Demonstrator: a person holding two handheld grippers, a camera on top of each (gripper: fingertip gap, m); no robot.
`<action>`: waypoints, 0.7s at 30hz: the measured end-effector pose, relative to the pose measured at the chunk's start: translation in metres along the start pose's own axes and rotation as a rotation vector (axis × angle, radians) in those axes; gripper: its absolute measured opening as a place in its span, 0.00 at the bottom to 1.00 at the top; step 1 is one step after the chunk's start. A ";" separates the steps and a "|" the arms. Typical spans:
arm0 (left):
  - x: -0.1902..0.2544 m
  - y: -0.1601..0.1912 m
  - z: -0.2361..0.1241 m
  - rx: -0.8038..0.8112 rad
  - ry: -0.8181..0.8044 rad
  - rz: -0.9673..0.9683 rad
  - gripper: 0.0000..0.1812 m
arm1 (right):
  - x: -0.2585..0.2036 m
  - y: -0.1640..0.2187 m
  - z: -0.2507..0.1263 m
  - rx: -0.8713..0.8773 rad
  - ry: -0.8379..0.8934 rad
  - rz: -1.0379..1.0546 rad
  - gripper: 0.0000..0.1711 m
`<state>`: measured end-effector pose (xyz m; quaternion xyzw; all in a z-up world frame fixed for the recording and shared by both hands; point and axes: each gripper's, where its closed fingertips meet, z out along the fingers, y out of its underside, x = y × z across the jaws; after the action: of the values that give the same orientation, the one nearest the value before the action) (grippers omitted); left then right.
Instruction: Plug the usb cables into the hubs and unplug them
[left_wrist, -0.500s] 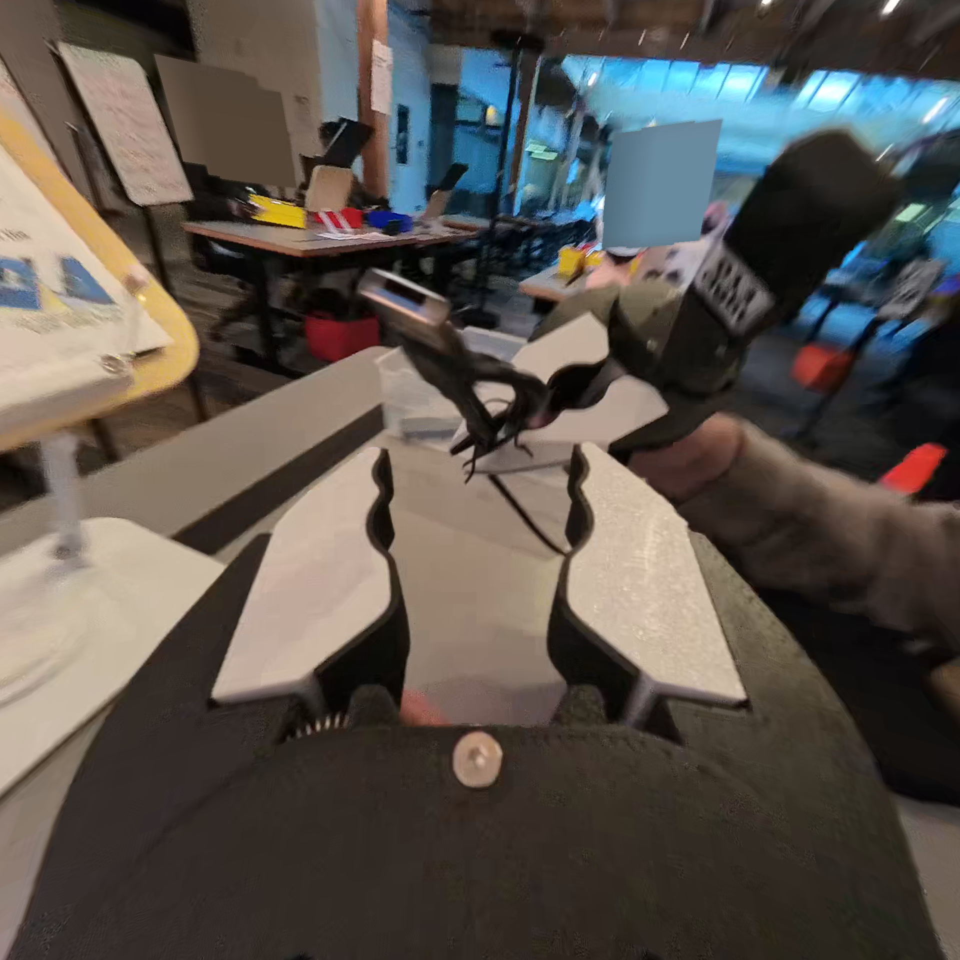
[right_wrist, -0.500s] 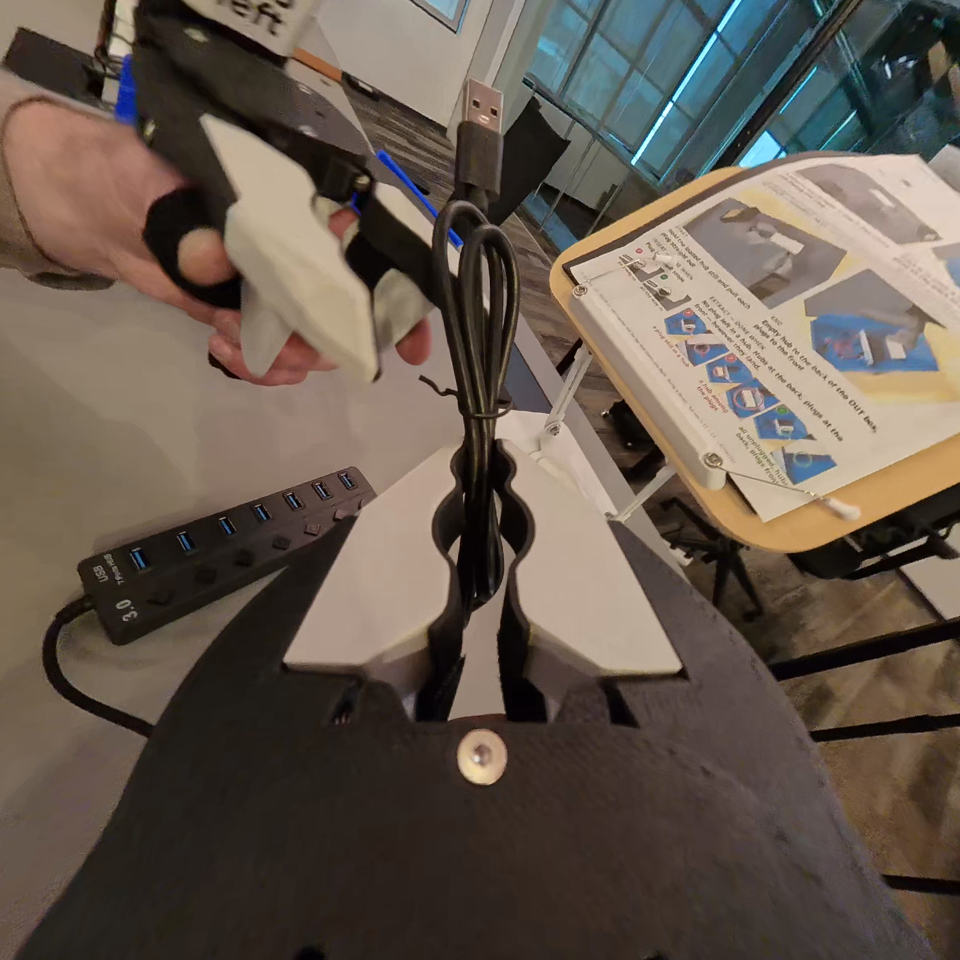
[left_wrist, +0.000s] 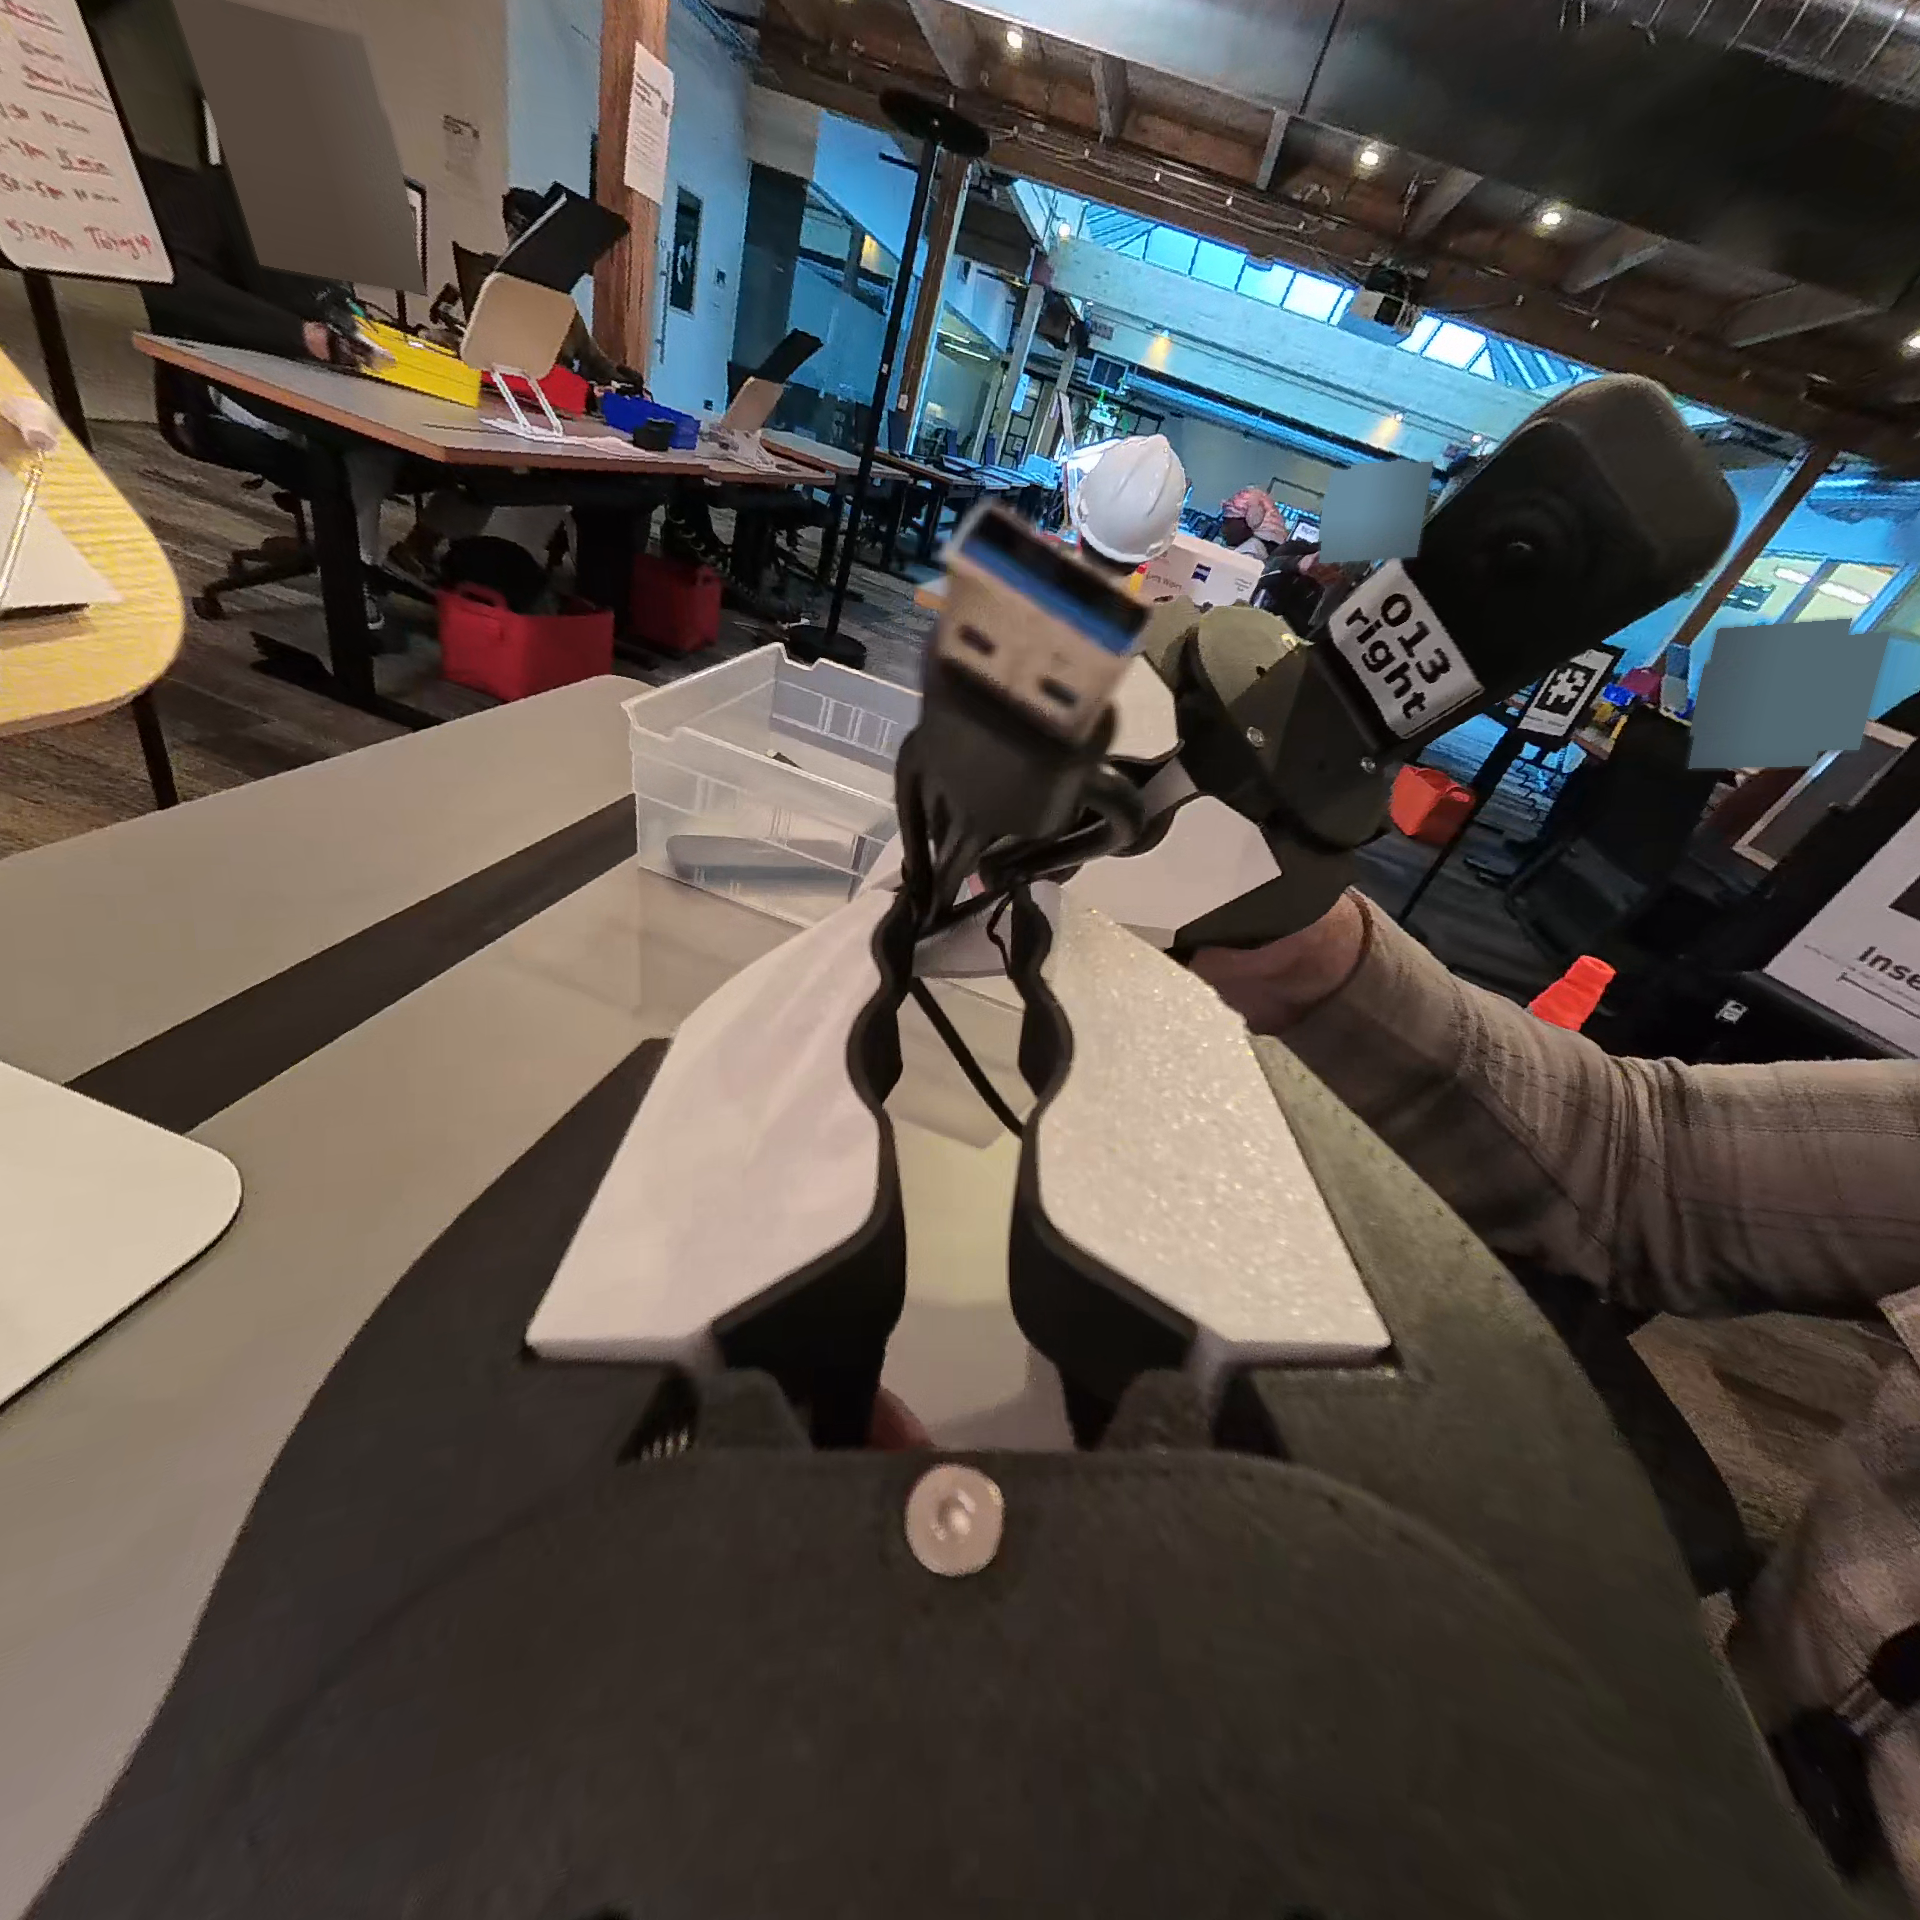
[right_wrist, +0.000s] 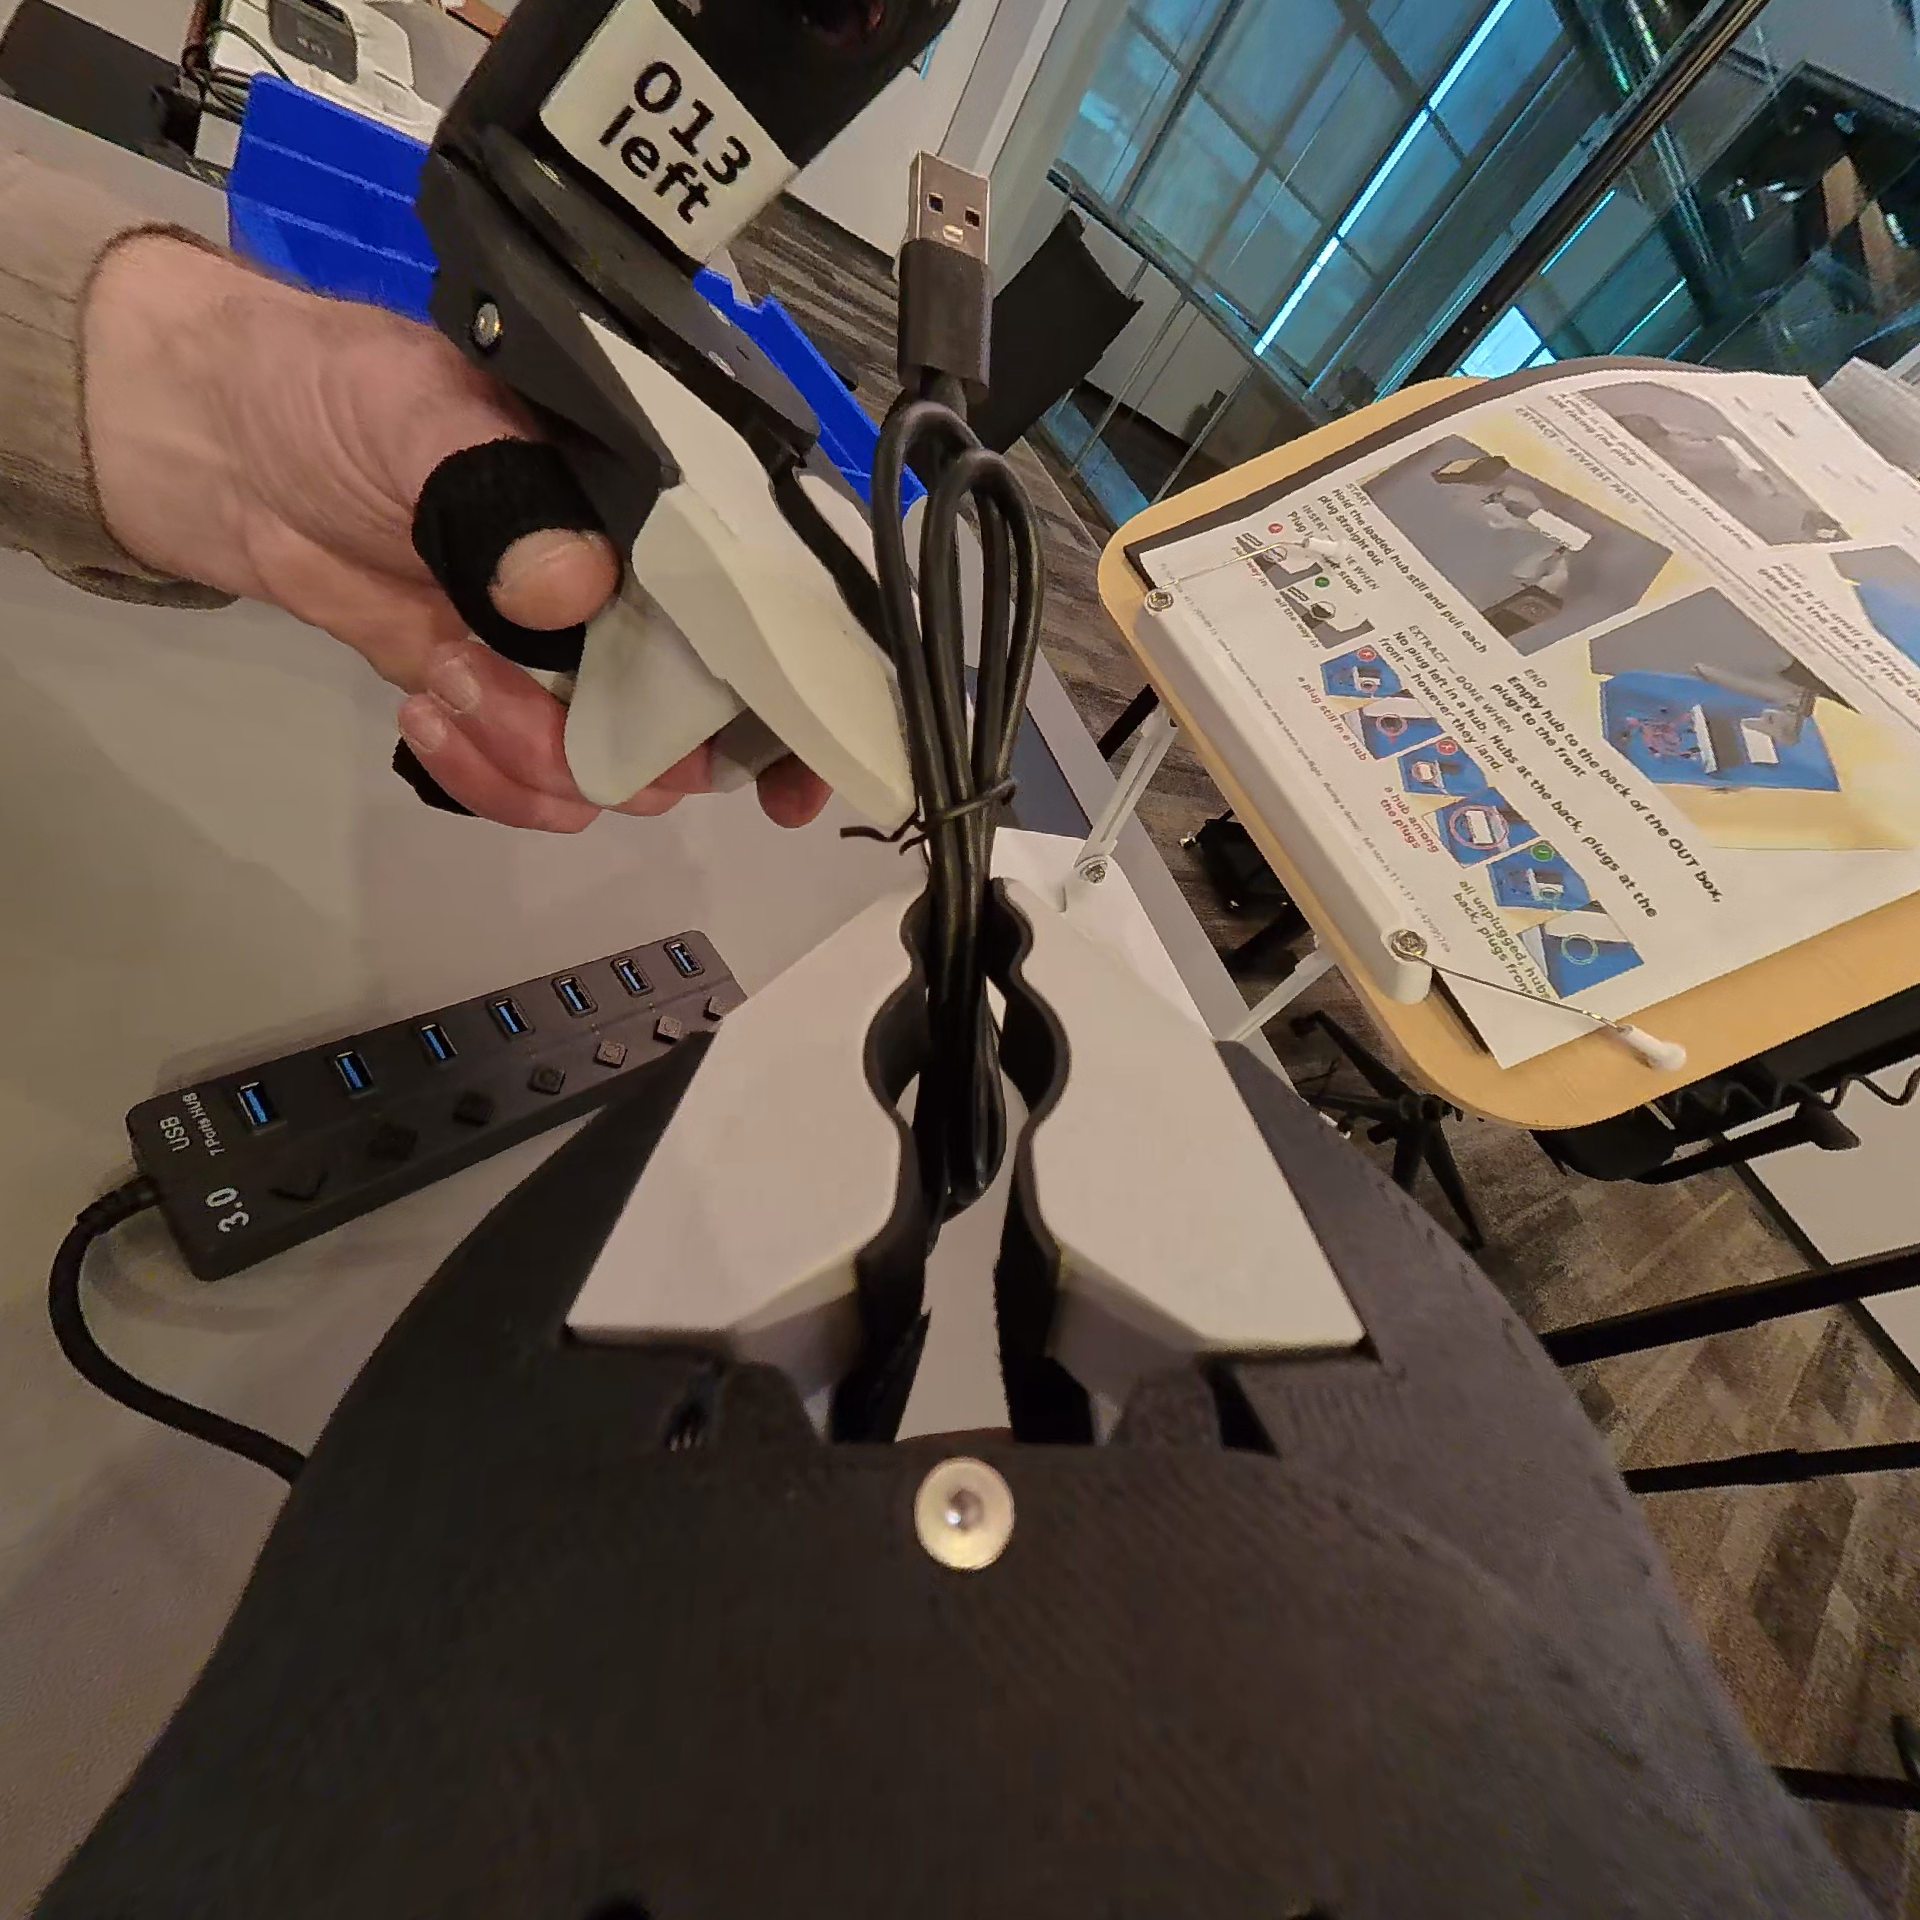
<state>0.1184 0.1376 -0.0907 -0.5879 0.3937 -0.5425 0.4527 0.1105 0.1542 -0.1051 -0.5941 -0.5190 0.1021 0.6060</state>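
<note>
My right gripper (right_wrist: 961, 914) is shut on a coiled black USB cable (right_wrist: 956, 644) bound with a twist tie and holds it upright above the table. Its silver plug (right_wrist: 948, 208) points up. My left gripper (left_wrist: 961, 935) has its jaws narrowed with a gap still showing. Its tips sit at the cable bundle just under the plug (left_wrist: 1029, 644). In the right wrist view the left gripper (right_wrist: 842, 795) touches the bundle at the tie. A black multi-port USB hub (right_wrist: 416, 1091) lies on the grey table (right_wrist: 208, 831) with its ports empty.
The hub's own cord (right_wrist: 83, 1320) trails off to the left. A clear plastic bin (left_wrist: 727, 748) holding a dark item stands at the far table edge. There is a blue bin (right_wrist: 322, 208) behind the left hand. An instruction board on a stand (right_wrist: 1558, 1081) is beside the table. Only a small space, under 4 cm, lies between the two pairs of fingers.
My left gripper has come up to the cable bundle and its jaws have narrowed. The plug is now close in front of it. My right gripper still holds the cable.
</note>
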 end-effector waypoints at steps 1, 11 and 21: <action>0.000 0.000 0.000 -0.001 -0.002 0.001 0.10 | 0.000 0.000 0.000 0.001 0.000 0.000 0.02; 0.000 0.005 0.003 -0.015 -0.008 0.033 0.14 | -0.002 -0.001 0.001 0.006 -0.006 0.001 0.02; 0.001 0.005 0.004 -0.020 -0.013 0.071 0.08 | -0.002 -0.003 0.000 0.016 -0.010 0.007 0.02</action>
<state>0.1221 0.1361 -0.0953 -0.5814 0.4167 -0.5186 0.4684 0.1085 0.1520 -0.1035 -0.5908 -0.5190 0.1113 0.6076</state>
